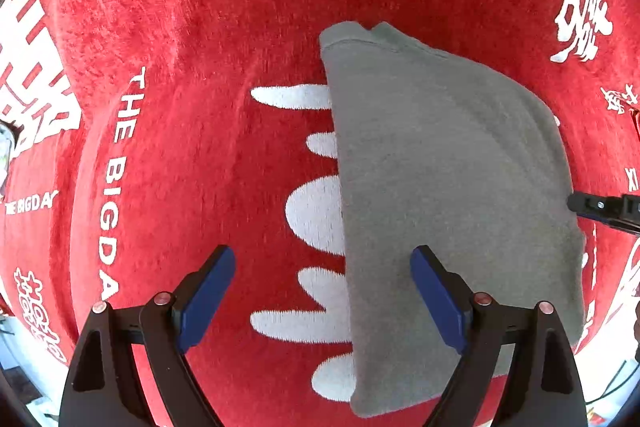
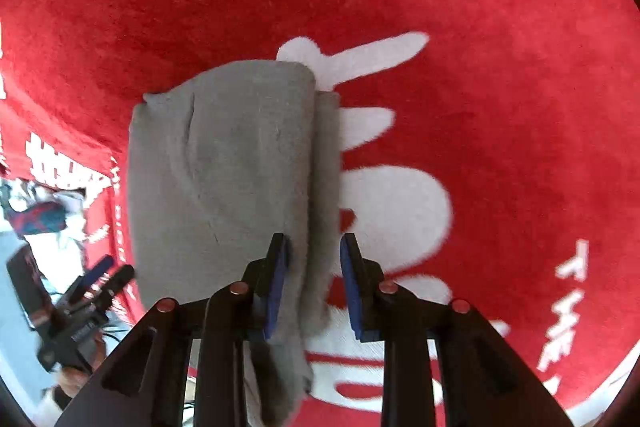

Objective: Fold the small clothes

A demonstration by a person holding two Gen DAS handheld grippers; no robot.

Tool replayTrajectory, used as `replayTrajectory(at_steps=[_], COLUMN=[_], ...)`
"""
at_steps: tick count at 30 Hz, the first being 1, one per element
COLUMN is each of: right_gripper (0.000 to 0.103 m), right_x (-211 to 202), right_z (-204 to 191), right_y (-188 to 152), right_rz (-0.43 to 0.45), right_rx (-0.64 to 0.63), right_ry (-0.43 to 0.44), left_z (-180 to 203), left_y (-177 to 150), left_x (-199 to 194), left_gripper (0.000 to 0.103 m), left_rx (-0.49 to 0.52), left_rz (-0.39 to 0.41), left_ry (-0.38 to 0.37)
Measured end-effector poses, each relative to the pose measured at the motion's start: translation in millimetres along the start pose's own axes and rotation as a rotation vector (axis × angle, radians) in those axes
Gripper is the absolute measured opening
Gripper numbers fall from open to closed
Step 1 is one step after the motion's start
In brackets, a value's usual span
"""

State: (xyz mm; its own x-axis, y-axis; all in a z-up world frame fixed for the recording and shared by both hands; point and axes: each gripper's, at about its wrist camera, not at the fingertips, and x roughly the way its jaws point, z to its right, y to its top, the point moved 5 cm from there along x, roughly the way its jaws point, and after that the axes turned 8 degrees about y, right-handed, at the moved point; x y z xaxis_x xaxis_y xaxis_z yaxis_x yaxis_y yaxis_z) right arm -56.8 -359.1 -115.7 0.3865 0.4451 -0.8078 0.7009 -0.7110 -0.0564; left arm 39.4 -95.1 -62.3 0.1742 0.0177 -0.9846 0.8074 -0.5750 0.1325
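- Two black grippers with blue pads: left gripper (image 1: 322,301) spread wide, holding nothing; right gripper (image 2: 314,287) part-open, its fingers (image 2: 276,291) straddling the cloth's edge without pinching.
- One folded grey knit garment (image 1: 448,187) lies flat on the counter.
- One red plush cloth with white lettering (image 1: 180,27) covers the counter beneath.

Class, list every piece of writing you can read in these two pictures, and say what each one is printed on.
"THE BIGDA": white letters on the red cloth, running top to bottom.
"THE BIGDAY": smaller, same cloth, far left.
Large white Chinese characters on the cloth: too distorted to read.
Grey garment: no writing.
Cloth lettering in the right wrist view: blurred.
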Motion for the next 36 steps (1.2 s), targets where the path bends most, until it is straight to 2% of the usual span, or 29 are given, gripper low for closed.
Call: replayTrajectory(at_steps=[5, 9, 10, 12, 14, 15, 16, 18, 23, 26, 31, 36], right_gripper=[0.028, 0.020, 0.019, 0.016, 0.012, 0.000, 0.000, 0.000, 0.000, 0.004, 0.004, 0.004], right_x=[-31, -15, -6, 19, 42, 49, 46, 39, 28, 17, 2, -4], right_z=[-24, -60, -64, -61, -42, -31, -27, -23, -24, -36, -52, -69], right_y=[-21, -48, -54, -67, -77, -81, -83, -84, -88, -88, -93, -96], right_rz=[0.010, -0.070, -0.095, -0.143, -0.191, -0.205, -0.183, -0.180, -0.187, -0.147, -0.081, -0.031], right_rx=[-0.058, -0.157, -0.183, -0.233, -0.250, -0.245, -0.231, -0.215, -0.193, -0.180, -0.151, -0.149], right_ry=[0.132, 0.168, 0.152, 0.052, -0.046, -0.064, -0.029, -0.015, -0.032, -0.044, -0.054, -0.095], left_z=[12, 13, 12, 11, 11, 11, 11, 10, 4, -1, -8, -18], left_y=[-17, -33, -35, -39, -42, -44, -47, -53, -69, -76, -79, -85], left_x=[5, 11, 11, 13, 15, 15, 15, 14, 3, -5, -20, -39], left_gripper=[0.090, 0.090, 0.090, 0.090, 0.090, 0.090, 0.090, 0.090, 0.090, 0.090, 0.090, 0.091], left_rx=[0.024, -0.011, -0.020, -0.027, -0.032, -0.035, -0.039, -0.044, -0.060, -0.072, -0.062, -0.093], left_rz=[-0.033, -0.055, -0.053, -0.049, -0.046, -0.048, -0.053, -0.056, -0.047, -0.031, -0.017, 0.039], left_ry=[-0.001, -0.017, -0.021, -0.024, -0.026, -0.029, -0.030, -0.028, -0.006, -0.009, 0.003, -0.030])
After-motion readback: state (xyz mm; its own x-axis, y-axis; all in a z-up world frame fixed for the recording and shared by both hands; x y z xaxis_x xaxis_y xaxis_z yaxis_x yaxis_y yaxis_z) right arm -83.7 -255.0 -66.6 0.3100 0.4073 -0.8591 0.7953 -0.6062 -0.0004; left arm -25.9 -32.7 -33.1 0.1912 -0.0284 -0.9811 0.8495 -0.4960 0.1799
